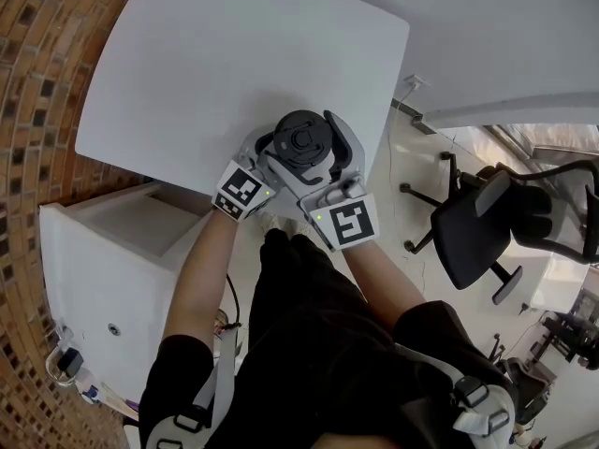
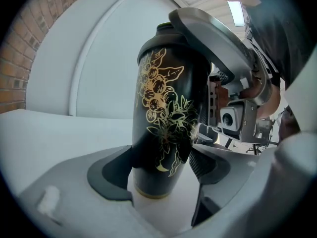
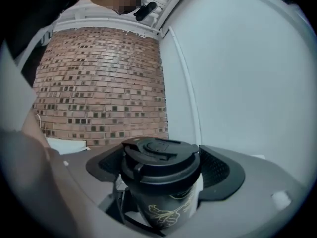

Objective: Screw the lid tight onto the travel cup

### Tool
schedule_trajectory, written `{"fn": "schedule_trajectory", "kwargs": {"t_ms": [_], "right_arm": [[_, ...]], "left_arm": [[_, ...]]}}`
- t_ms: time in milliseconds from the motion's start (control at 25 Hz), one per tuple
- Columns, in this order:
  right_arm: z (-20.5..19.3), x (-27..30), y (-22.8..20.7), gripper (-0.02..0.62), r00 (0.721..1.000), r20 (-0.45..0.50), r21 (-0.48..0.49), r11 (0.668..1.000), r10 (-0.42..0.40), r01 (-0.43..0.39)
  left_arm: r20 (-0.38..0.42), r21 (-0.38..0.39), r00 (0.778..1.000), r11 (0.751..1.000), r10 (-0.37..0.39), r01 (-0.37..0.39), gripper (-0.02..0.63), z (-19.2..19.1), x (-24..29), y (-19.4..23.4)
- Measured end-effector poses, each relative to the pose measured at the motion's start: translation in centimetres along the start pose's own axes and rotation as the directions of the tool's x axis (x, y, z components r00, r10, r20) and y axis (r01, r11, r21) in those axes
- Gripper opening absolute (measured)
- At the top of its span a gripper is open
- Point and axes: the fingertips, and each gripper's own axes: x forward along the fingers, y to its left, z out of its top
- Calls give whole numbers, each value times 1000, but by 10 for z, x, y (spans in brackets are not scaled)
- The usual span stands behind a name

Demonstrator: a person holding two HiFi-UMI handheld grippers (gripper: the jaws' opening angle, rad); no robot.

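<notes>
Two grippers are on one cup. From the head view, the black travel cup (image 1: 301, 143) sits at the near edge of the white table (image 1: 234, 64), right in front of the person, with a gripper coming in from each side and the marker cubes facing up.

Down low, the left gripper (image 2: 161, 175) is clamped on the cup's body. In the left gripper view its dark pads sit against both sides of the narrow lower end, just above the thin gold band at the base. The gold flower-and-leaf print runs up the black wall, and the cup leans a little across that picture. Whether the base rests on the table or hangs just over it, I can't tell.

Up top, the right gripper (image 3: 159, 170) reaches across level with the lid (image 3: 158, 155). Its jaws stand wide, and the black lid fills the gap between them, with a pad meeting the rim on each side as far as the right gripper view shows. The lid sits on the cup's mouth, flip tab on top, and a strip of gold print peeks out beneath it.

Around them, a brick wall (image 3: 99, 83) stands behind the table, a white cabinet (image 1: 112, 251) is tucked beside the person's left arm, and a black office chair (image 1: 487, 227) stands off to the right.
</notes>
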Motion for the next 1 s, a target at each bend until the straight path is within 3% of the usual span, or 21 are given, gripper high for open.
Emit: {"fn": "schedule_trajectory", "kwargs": {"t_ms": [160,360,640,760,840,1000], "right_arm": [[-1,1,2,451,999,-7,2,999,49,-49],[3,-3,3,460,989,-10,-86,985,146,-146],[12,-19,-2,467,988,-25,-76,985,154,-156],[14,-29,-6,466,987,-26,-86,983,158,-159],[14,-37,-9,466,988,-17,-81,984,157,-157],[14,-56,-14,466,988,-23,-69,986,152,-153]], "left_arm": [[0,-7,1000,1000,-3,3,367,0,0,-1],[1,2,1000,1000,3,-3,368,0,1,0],[-24,13,999,1000,25,-25,370,-7,-2,0],[-41,51,996,996,81,-79,371,-11,-8,4],[-30,25,990,990,136,-135,371,-12,-18,8],[-2,-118,973,966,231,-230,370,-14,-48,8]]}}
